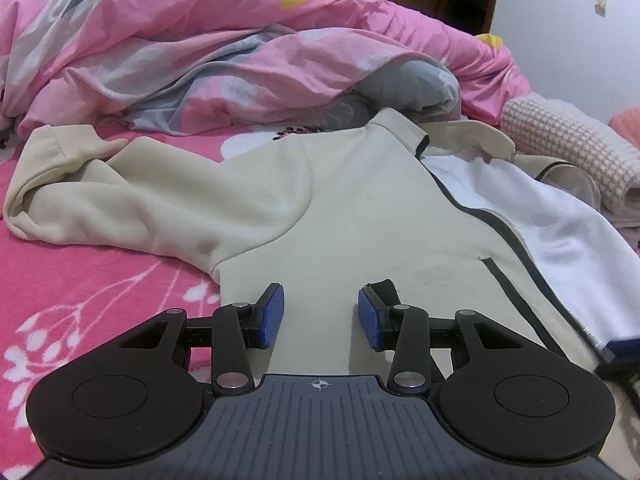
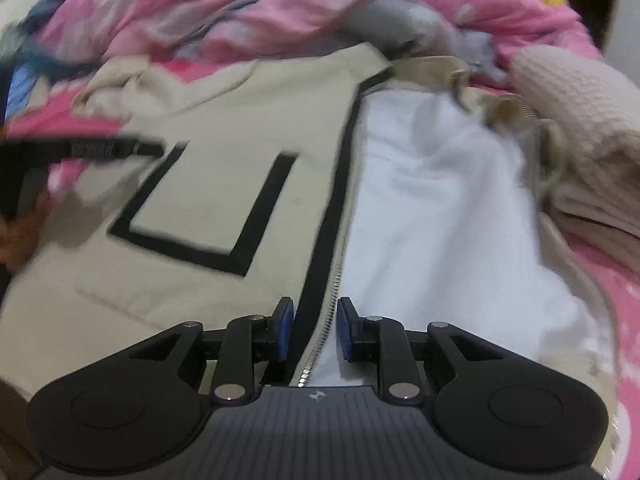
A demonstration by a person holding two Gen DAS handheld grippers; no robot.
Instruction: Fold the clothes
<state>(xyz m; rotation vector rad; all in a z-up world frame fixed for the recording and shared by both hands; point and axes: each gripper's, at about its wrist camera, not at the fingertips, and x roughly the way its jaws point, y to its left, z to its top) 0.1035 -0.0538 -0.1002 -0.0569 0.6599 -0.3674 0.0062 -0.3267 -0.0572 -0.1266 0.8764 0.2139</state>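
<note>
- We have a cream zip-up jacket [image 1: 360,200] lying spread on the pink floral bedsheet [image 1: 92,280], its collar toward the heaped pink duvet [image 1: 200,48] at the back.
- The jacket is unzipped: one front panel lies flat, cream side up, while the other is thrown back so that the white lining [image 2: 432,208] shows.
- The sleeve [image 1: 100,184] on the flat side sprawls outward across the sheet, bunched and creased near its cuff; no neat fold is visible anywhere, so we judge the folding hardly begun.
- Our left gripper [image 1: 321,316] hovers over the lower front of the jacket, jaws standing apart with bare cloth between the blue pads [image 1: 272,316] and nothing pinched.
- Our right gripper [image 2: 314,328] sits at the bottom of the zipper [image 2: 320,344]; the jaws straddle the toothed edge with a gap showing on both sides, so we read it as not clamped on anything. That view is smeared, so finer contact is hard to tell.
- A knitted white blanket [image 1: 560,148] lies just beside the opened panel, touching or overlapping its far edge.
- What we think is left: close or flatten the open panel, bring both sleeves in across the body, then fold the body over itself.
</note>
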